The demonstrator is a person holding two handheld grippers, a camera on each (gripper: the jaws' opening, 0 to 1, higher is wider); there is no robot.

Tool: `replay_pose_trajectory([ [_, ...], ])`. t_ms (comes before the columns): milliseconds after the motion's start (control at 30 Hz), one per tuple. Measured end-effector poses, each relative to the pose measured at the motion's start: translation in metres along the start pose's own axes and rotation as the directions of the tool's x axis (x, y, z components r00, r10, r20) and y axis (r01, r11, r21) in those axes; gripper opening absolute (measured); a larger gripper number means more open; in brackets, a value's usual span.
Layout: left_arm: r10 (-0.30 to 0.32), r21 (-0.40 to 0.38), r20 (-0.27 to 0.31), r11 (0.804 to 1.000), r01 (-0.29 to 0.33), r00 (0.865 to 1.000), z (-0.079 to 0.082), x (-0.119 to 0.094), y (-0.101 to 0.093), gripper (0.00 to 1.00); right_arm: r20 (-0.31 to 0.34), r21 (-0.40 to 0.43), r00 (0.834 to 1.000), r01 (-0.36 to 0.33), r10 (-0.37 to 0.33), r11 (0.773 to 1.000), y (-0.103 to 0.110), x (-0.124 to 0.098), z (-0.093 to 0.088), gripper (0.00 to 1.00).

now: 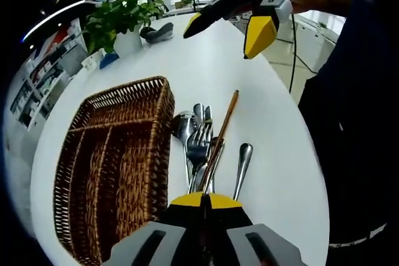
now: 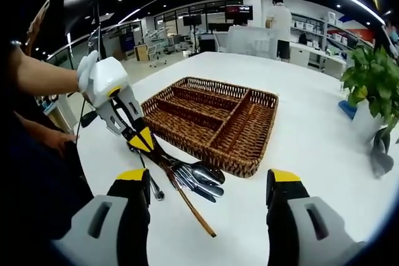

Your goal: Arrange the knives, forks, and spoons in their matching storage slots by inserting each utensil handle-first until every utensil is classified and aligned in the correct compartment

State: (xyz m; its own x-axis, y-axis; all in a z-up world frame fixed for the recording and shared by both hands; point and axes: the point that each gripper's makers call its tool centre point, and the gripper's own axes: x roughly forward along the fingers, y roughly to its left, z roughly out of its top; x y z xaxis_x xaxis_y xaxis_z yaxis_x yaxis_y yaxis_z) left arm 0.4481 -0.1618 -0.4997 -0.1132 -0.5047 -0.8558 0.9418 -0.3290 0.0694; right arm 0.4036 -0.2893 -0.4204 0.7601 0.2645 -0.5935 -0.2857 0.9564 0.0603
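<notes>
While closed on a wooden-handled utensil (image 1: 223, 130) over the pile of forks and spoons (image 2: 198, 180) beside the wicker tray (image 2: 215, 121), left gripper (image 1: 205, 199) pinched tight; right gripper (image 2: 208, 191) held above the white table (image 2: 324, 147), jaws wide apart, gripping nothing.

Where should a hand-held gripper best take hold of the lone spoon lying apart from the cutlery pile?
Probably mid-handle, from above. The lone silver metal spoon lies flat on the white round table, apart from the pile of silver forks and spoons. Its slim handle on the side away from the brown wicker tray looks unobstructed.
</notes>
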Motion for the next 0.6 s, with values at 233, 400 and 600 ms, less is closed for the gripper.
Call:
replay_pose_trajectory([
  [233, -0.033, 0.047, -0.038, 0.998, 0.035, 0.999, 0.005, 0.012, 0.005, 0.04, 0.001, 0.008, 1.0, 0.006, -0.006, 1.0, -0.002, -0.002, -0.002, 0.78],
  [400, -0.06, 0.059, -0.052, 0.996, 0.063, 0.997, 0.007, 0.018, 0.004, 0.05, 0.002, 0.011, 1.0, 0.011, -0.011, 1.0, -0.006, -0.002, -0.003, 0.78],
  [600, -0.095, 0.071, -0.092, 0.992, 0.102, 0.991, 0.005, 0.028, 0.003, 0.05, 0.006, 0.018, 1.0, 0.019, -0.019, 1.0, -0.01, -0.005, -0.003, 0.78],
])
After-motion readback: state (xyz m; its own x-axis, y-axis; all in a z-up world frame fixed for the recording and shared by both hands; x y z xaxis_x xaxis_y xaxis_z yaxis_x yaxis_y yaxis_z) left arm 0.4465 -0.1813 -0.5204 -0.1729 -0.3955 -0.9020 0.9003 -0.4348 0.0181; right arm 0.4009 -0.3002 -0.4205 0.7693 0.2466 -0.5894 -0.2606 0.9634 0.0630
